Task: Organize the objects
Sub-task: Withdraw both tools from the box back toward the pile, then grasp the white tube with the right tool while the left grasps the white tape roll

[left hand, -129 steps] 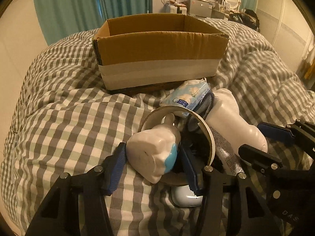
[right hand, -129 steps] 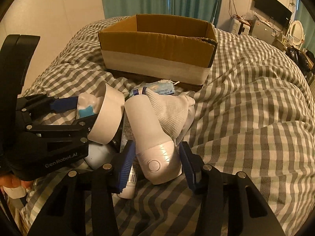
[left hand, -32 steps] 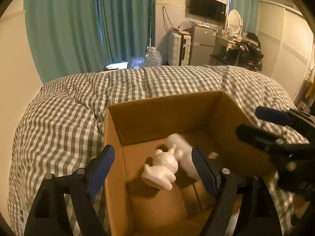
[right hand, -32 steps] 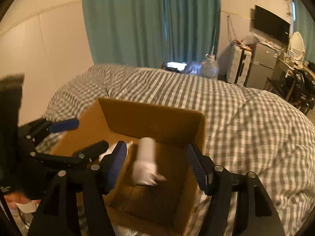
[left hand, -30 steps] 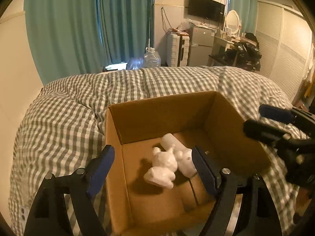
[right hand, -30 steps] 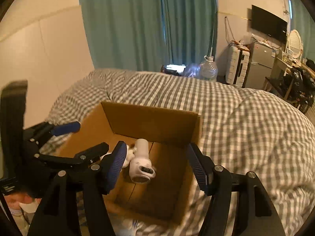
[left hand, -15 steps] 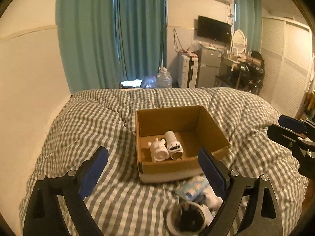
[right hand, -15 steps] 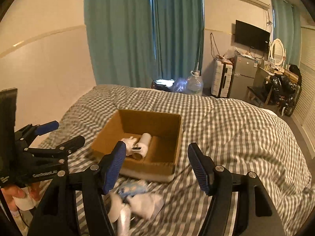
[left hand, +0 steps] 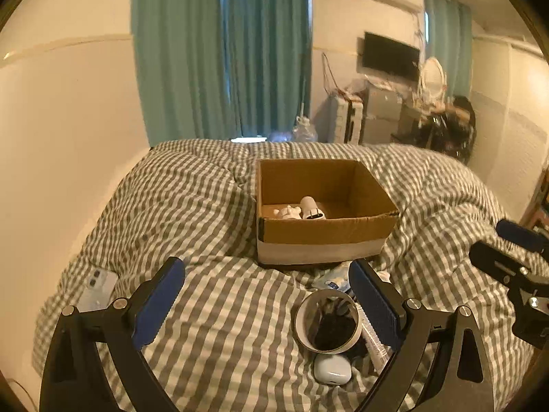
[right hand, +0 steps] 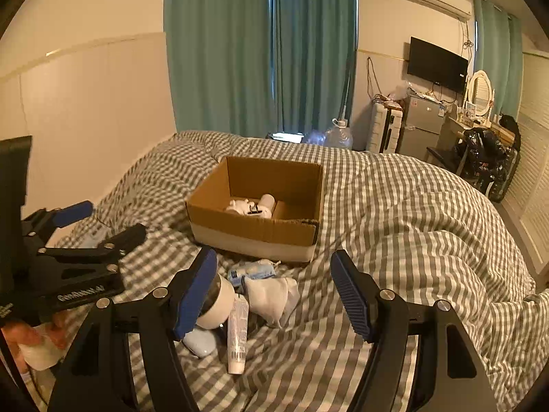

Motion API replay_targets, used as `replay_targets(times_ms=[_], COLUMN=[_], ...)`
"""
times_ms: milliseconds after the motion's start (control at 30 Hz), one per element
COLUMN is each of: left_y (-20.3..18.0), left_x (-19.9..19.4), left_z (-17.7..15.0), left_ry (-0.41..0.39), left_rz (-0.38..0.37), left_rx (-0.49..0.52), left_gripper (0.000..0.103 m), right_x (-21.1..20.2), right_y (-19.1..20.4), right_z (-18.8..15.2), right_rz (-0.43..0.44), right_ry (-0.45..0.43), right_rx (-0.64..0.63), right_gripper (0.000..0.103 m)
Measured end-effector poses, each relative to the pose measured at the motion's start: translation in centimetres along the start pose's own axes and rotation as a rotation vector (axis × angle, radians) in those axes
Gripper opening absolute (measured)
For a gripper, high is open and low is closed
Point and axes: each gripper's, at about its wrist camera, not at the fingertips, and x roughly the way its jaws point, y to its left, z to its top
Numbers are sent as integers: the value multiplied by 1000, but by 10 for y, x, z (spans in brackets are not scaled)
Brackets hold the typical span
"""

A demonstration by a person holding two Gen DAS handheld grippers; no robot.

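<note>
Cardboard box (left hand: 326,231) holds smooth white plastic items; both tongs wide apart, empty, just widening.

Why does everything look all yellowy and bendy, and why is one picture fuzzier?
Both views: warm room light tints everything yellow, and the fisheye lens bends the walls and leaves dark corners. Left wrist view: the far-right clutter and TV are smeared, likely camera motion. Right wrist view: sharper, so the box and tube look crisp.

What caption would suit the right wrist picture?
Open right gripper above a white tube and white sock on the checked bed, brown cardboard box beyond.
</note>
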Motion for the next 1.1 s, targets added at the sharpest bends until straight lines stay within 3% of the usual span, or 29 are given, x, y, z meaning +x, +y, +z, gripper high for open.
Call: replay_targets(times_ms=[267,567,967,1100], left_y=[4,-8,-7,-6], left_x=[23,29,54,63], left_z=[-27,-37,-55,-60], left_ry=[82,105,192,227], left_rz=[-2,-15,-11,-18], left_rx=[-10,43,52,54], left_gripper=[99,99,99,99], right_x=[23,36,110,125], right_y=[0,6,23,26], right_z=[-18,-31,-76,-87], right_rz=[-9,3,92,131], right_ry=[50,87,329,393], right_rx=[-3,-16,-44,-57], right_gripper=[69,69,69,57])
